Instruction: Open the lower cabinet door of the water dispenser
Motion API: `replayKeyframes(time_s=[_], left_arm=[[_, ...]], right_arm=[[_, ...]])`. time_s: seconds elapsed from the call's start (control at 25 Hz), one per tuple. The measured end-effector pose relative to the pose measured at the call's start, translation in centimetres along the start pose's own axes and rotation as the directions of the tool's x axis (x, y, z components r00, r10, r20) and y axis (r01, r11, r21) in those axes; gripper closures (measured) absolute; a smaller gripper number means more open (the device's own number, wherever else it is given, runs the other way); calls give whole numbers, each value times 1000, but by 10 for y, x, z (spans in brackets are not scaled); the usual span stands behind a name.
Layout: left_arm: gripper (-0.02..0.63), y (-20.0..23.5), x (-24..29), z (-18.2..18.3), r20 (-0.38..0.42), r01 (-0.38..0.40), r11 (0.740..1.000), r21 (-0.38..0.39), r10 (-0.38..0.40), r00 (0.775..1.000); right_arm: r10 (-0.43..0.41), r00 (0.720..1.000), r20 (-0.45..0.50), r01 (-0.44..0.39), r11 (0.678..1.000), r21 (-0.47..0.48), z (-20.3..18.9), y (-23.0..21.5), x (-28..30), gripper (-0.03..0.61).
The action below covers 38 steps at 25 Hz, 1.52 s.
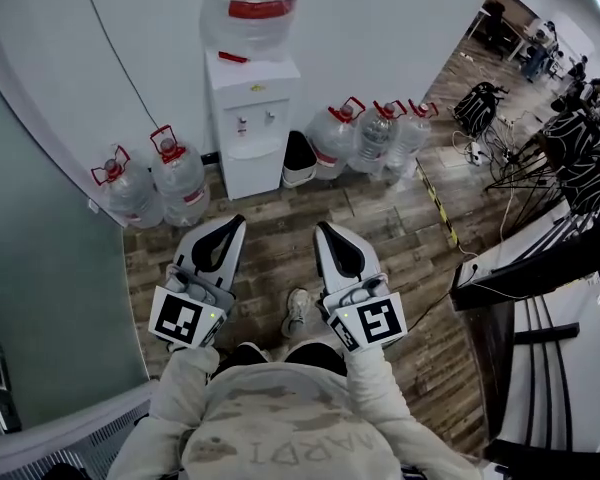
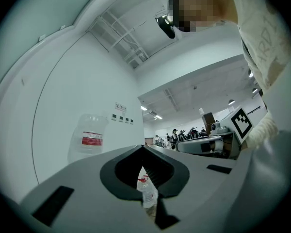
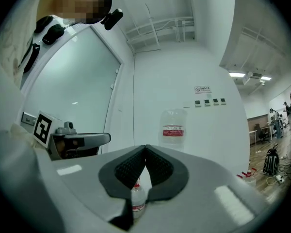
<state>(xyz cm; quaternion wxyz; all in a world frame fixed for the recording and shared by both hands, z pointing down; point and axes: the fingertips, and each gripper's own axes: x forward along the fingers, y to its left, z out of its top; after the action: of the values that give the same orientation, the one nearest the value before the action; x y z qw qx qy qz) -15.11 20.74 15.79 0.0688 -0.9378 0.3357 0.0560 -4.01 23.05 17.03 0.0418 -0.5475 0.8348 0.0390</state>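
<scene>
We've got both tools shut: the left gripper has its jaw tips pressed together w/ nothing btwn them, and the right gripper is the same, tips meeting, empty, touching nothing. Only the head view gives us the whole water dispenser, white, against the far wall, w/ its lower cabinet door closed and the wooden floor in front. The gripper views look out over the shut jaws & catch just the big bottle on top of the unit, plus wall & ceiling. Each also shows the other tool's marker cube off to one side, and a red-capped jug peeking through the loop behind the shut tips. The door lies far of both grippers, well apart from them, approx centred btwn the two, w/ floor jugs standing left of the unit and more on its right.
</scene>
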Motion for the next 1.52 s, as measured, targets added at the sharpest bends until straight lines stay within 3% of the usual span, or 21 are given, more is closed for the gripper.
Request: replayKeyframes(time_s=[0.56, 0.92, 1.24, 1.52], left_arm=[[614, 59, 118, -15, -2, -83, 996, 21, 83, 997], [614, 91, 183, -32, -7, -194, 981, 30, 194, 981], [615, 106, 214, -44, 1, -299, 953, 40, 300, 954], [615, 107, 223, -51, -18, -332, 942, 40, 333, 943]], right_arm=[[77, 997, 8, -77, 997, -6, -1, -106, 97, 568], [117, 993, -10, -117, 993, -10, -15, -182, 140, 568], [150, 989, -18, -150, 989, 4, -30, -233, 159, 568], [172, 985, -19, -171, 985, 27, -42, -248, 166, 568]])
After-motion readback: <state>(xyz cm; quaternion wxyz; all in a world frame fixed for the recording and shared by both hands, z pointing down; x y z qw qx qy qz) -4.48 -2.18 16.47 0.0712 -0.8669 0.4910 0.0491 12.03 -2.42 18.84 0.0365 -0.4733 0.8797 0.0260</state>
